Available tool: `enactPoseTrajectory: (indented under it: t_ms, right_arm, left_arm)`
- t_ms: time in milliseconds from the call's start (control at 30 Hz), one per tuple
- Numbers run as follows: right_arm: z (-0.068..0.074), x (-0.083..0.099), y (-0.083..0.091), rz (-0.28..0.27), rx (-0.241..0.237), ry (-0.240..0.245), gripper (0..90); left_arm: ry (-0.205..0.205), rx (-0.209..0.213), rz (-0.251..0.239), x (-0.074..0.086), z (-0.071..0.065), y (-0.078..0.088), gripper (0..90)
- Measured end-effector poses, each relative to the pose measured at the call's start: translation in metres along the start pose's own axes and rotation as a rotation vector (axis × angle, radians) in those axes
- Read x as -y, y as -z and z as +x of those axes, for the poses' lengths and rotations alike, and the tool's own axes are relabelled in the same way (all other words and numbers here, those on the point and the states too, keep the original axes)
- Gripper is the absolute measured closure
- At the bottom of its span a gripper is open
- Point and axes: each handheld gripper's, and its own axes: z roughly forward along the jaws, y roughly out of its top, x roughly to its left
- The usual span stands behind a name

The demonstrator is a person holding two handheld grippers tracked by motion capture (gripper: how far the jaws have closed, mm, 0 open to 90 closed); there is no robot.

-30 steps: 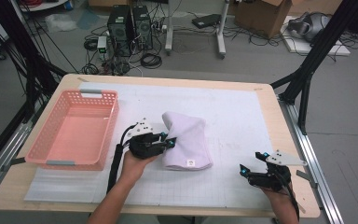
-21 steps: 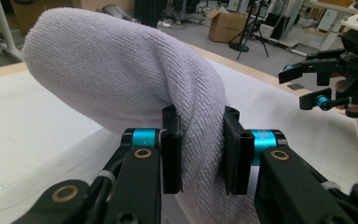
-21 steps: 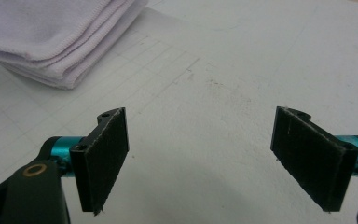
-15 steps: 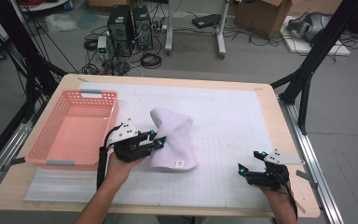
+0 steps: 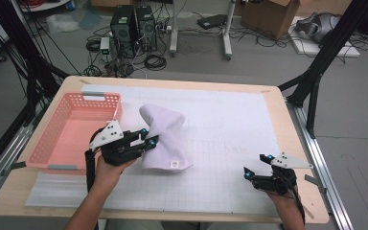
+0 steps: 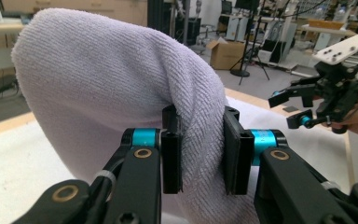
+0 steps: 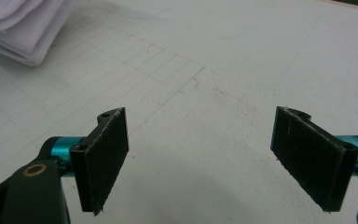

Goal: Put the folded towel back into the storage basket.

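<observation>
Between the clamped left tongs (image 6: 200, 149) hangs the white towel (image 6: 112, 93); right tongs (image 7: 214, 158) gape empty.

Grey floor (image 5: 359, 143) strewn with cables (image 5: 155, 61), two black computer towers (image 5: 134, 26) and cardboard boxes (image 5: 268, 14) behind the table (image 5: 278, 115)

A pink plastic basket (image 5: 72, 129) sits empty at the left of the frame on the bench (image 5: 230, 86), on a white gridded mat (image 5: 230, 124). Beyond, upper left, two black computer towers (image 5: 134, 24) stand among cables; a cardboard box (image 5: 263, 14) sits upper right.

Even bright indoor light, soft shadows; high view slightly blurry.
</observation>
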Motion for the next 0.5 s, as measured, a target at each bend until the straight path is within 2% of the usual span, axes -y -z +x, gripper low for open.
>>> enactPoseTrajectory:
  t_ms: [67,233,500]
  right_arm:
    - [0.0,0.0,-0.001,-0.004,0.0,0.002,17.9]
    - [0.0,-0.001,-0.001,-0.007,0.0,0.0,17.9]
    - [0.001,-0.002,-0.001,-0.005,-0.001,-0.002,17.9]
  left_arm:
    - [-0.004,0.017,-0.021,-0.003,0.001,0.008,72.3]
    - [-0.01,0.024,-0.047,-0.009,0.001,0.019,72.2]
    - [-0.015,0.009,-0.077,-0.021,0.01,0.038,72.2]
